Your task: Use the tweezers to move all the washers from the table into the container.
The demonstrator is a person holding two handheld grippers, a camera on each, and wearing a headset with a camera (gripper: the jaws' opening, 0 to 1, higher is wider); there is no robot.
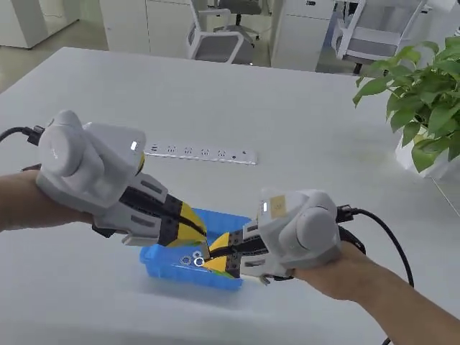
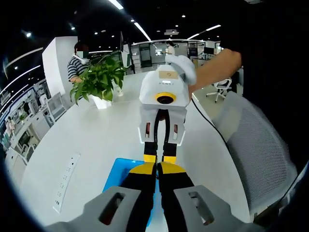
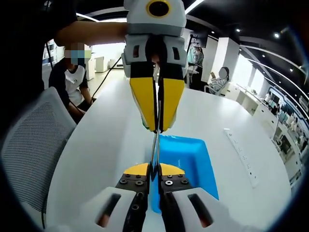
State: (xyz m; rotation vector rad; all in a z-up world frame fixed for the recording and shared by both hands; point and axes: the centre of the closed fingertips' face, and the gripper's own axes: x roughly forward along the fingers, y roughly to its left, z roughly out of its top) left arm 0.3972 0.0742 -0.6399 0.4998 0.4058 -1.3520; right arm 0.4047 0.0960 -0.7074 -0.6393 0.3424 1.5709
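Looking pretty close to done, I reckon. A few washers [image 1: 192,259] — small flat metal rings, shiny grey — sit in the container [image 1: 164,260], right under the tips of both grippers. I can't spot any out on the table [image 1: 287,115]. The grippers and hands hide the patch directly below and behind them though, so there might be a stray or two left. That's a guess, not a count.

The right gripper [image 3: 153,170] has its jaws squeezed down on the tweezers [image 3: 155,145], a thin steel strip that runs straight ahead of it into the yellow tips of the left gripper [image 3: 157,128]. The left one's jaws are pressed together as well, seemingly pinching the far end of the same strip, so the two sit nose to nose with the tool bridging them. Whether there's a washer in the tweezers' tips, I can't tell.

Materials-wise, the container is a shallow rectangular tray in glossy bright blue plastic with rounded corners, lying just below and ahead of the right gripper's jaws. The tabletop is smooth matte white, so rings should slide on it easily. The grippers have hard white shells, black jaw arms and yellow wedge-shaped tips. Beyond both grippers there's a long white power strip [image 1: 201,154], and further off to the right one's side a leafy green plant [image 1: 424,108].
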